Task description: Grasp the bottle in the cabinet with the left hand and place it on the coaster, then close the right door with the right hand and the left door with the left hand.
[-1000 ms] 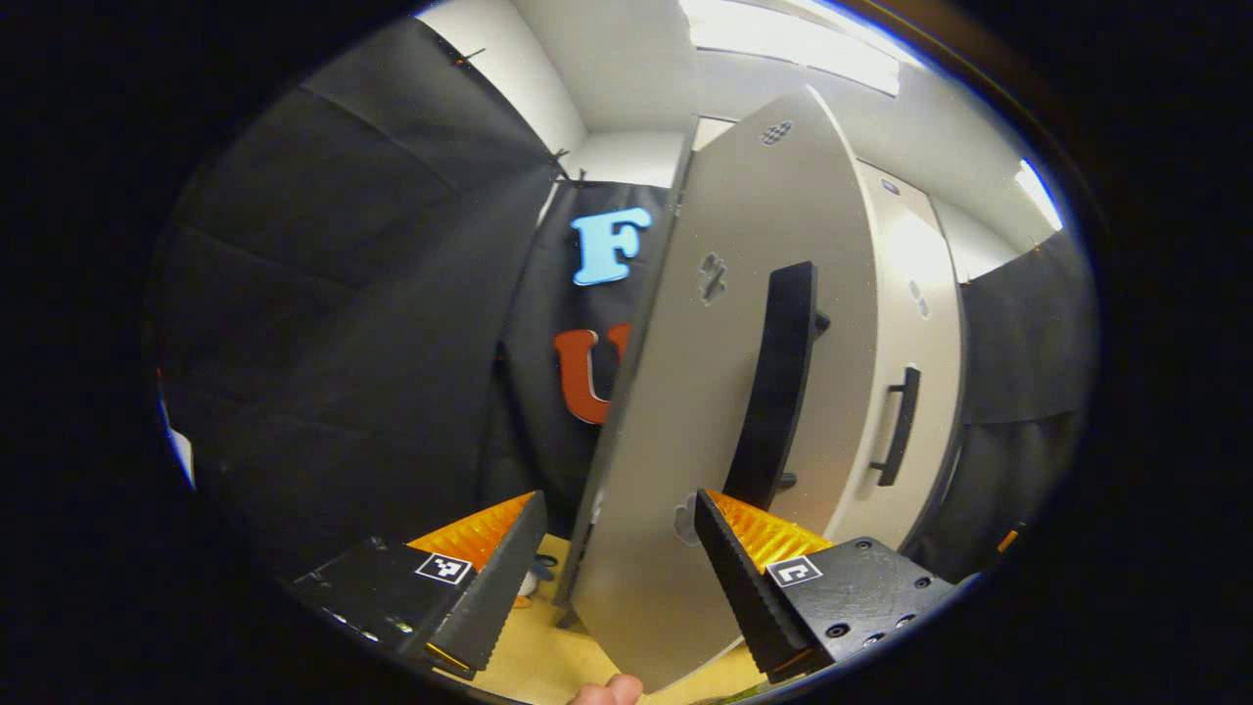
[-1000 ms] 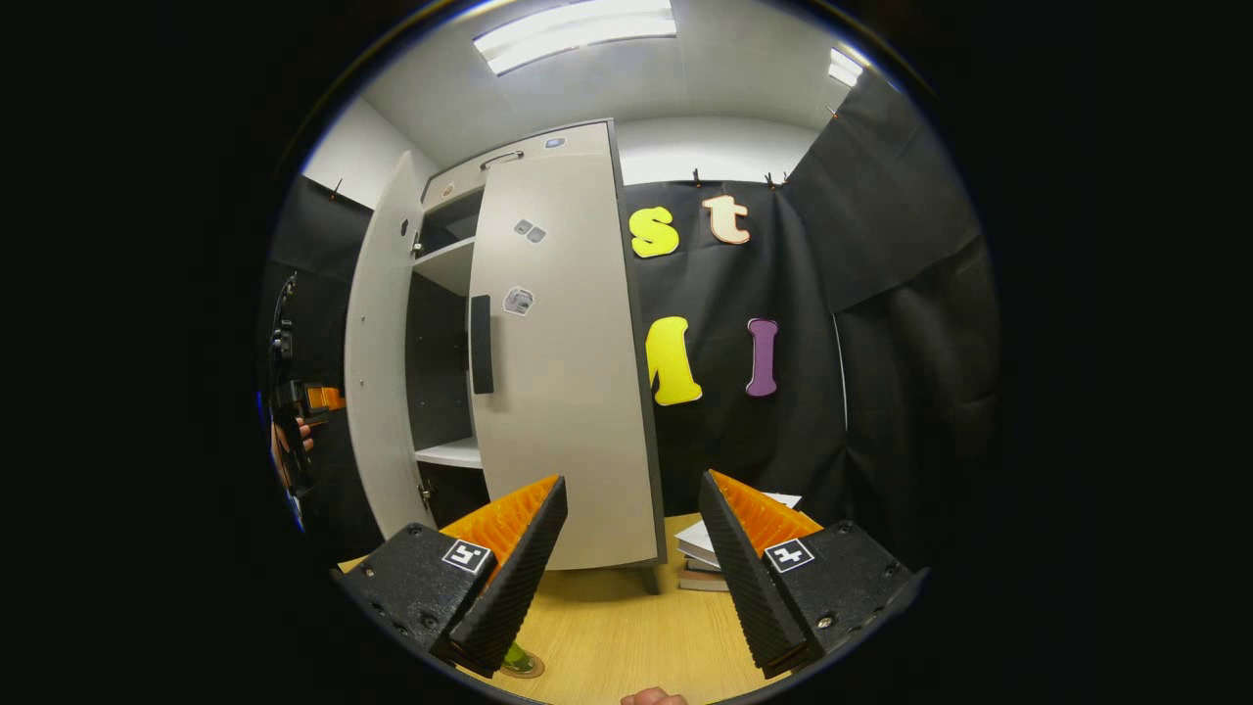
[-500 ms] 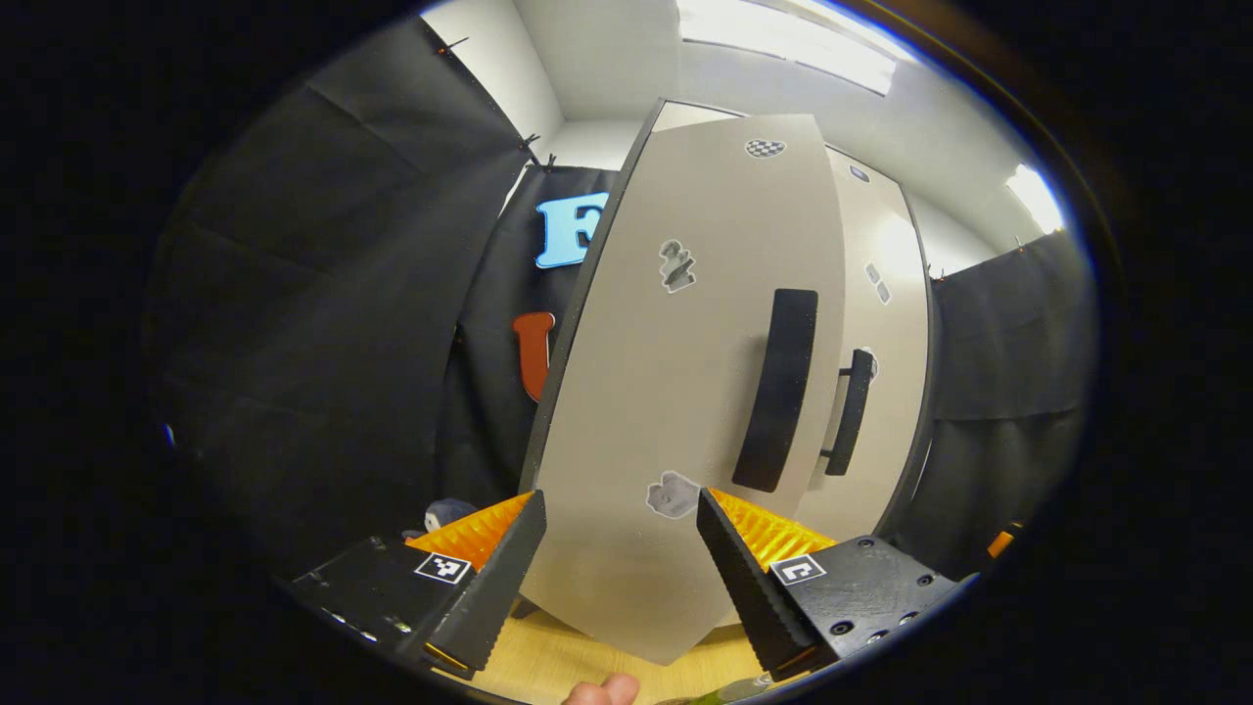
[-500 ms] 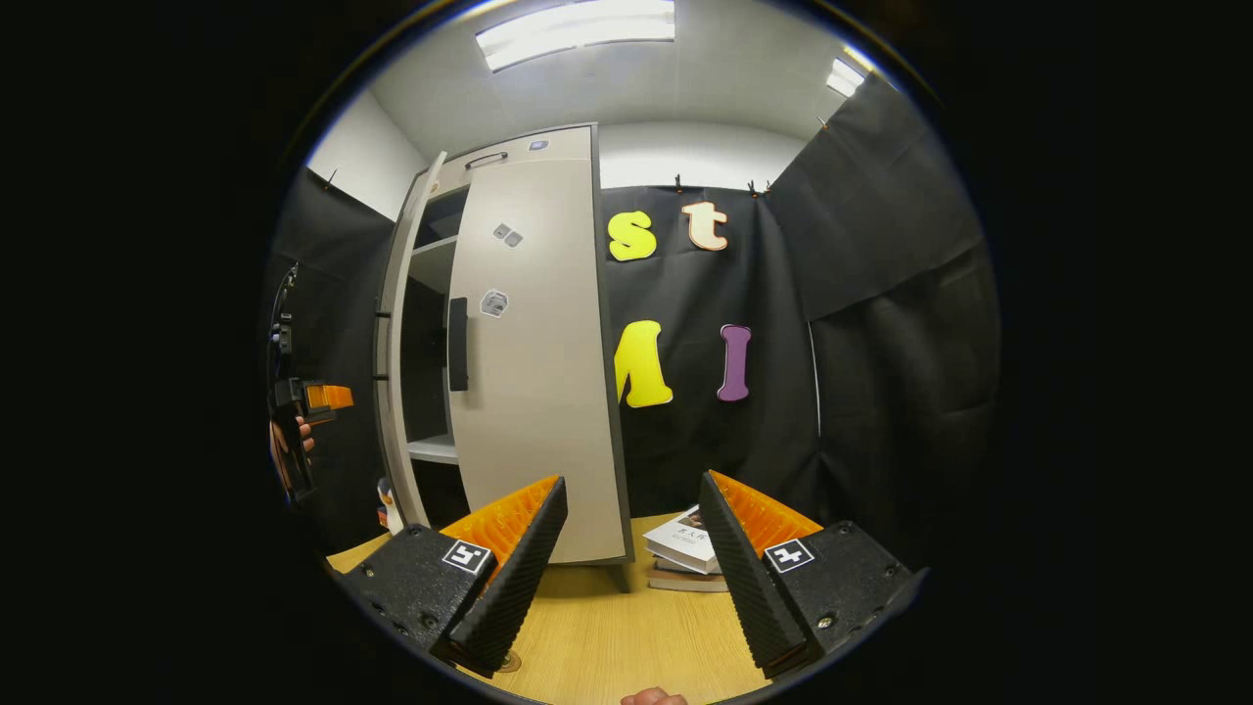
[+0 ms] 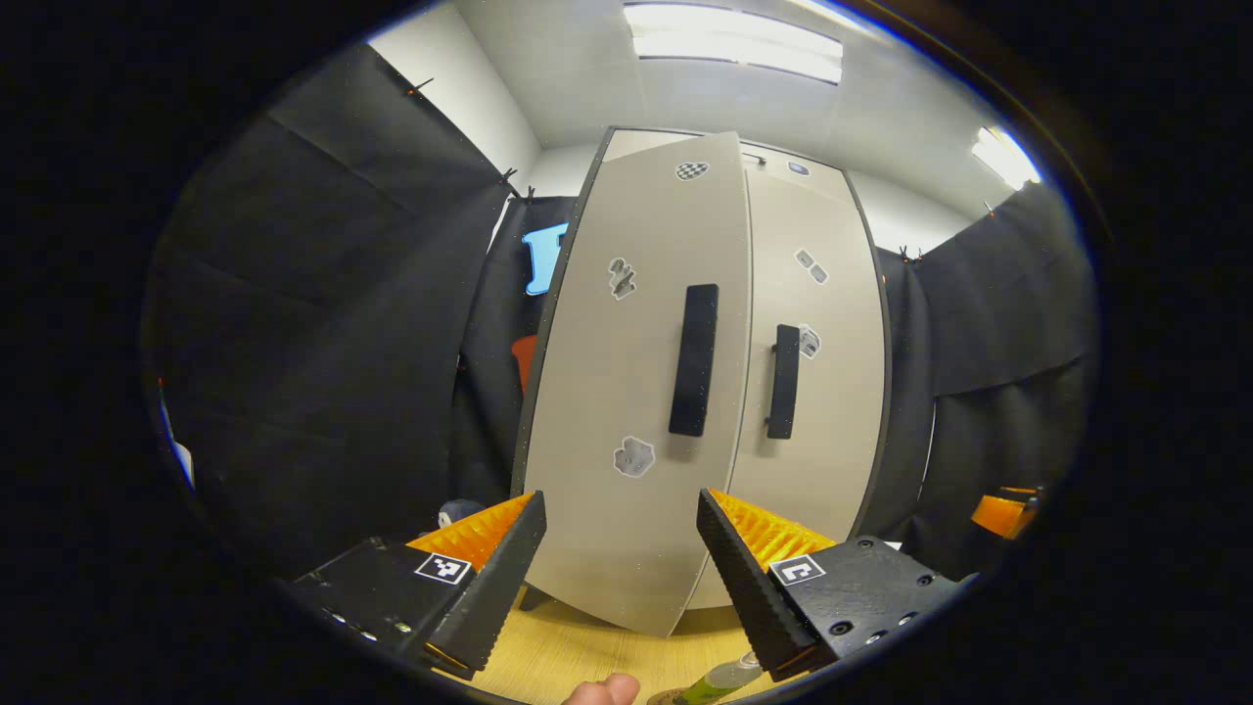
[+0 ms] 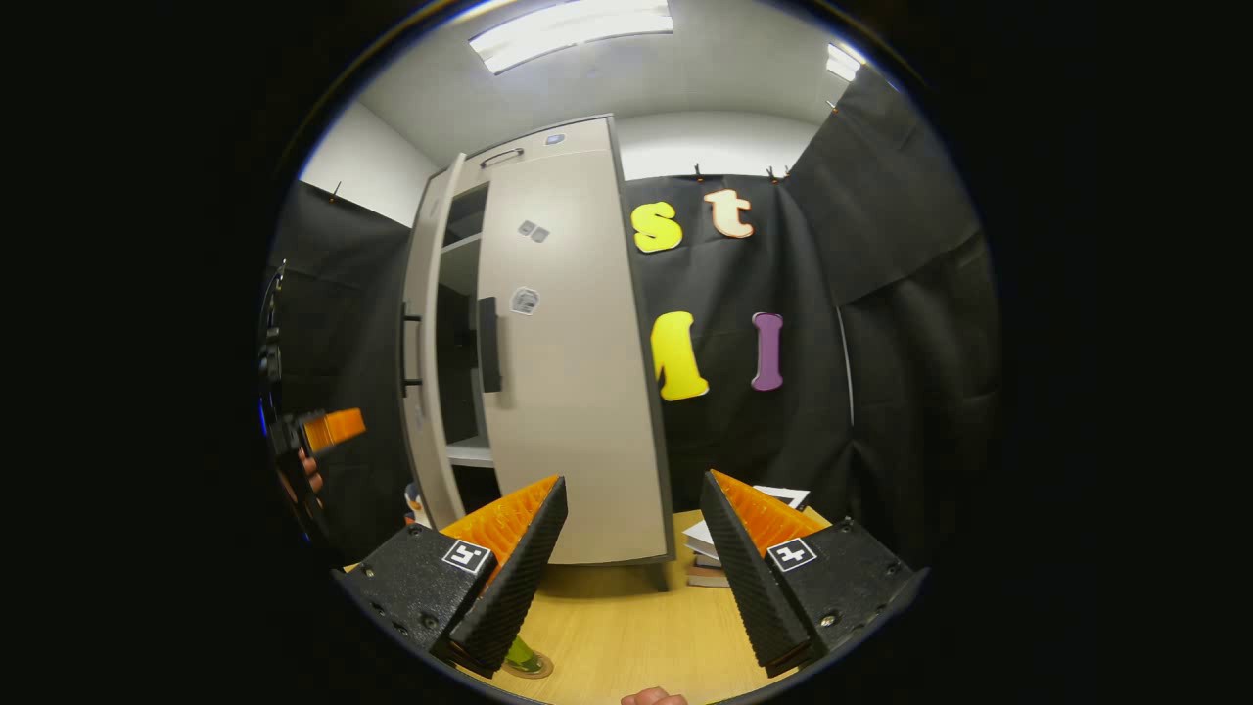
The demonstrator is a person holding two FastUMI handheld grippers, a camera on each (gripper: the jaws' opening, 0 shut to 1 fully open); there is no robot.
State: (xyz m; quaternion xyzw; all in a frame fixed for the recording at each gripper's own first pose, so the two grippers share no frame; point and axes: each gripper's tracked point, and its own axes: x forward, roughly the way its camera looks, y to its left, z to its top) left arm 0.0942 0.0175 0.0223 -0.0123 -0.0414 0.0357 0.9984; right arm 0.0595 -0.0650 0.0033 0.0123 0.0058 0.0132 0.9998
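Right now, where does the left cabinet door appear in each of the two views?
Left gripper view: the left cabinet door stands centre, facing the camera, nearly closed.
Right gripper view: it is left of centre, seen edge-on, ajar.
Shared landmark: the closed right door beside it.

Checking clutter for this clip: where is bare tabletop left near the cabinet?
Bare wooden tabletop lies in front of the tall grey cabinet, between the green bottle on its round coaster and the stack of books. It is crowded at the cabinet's right foot, where the books sit close.
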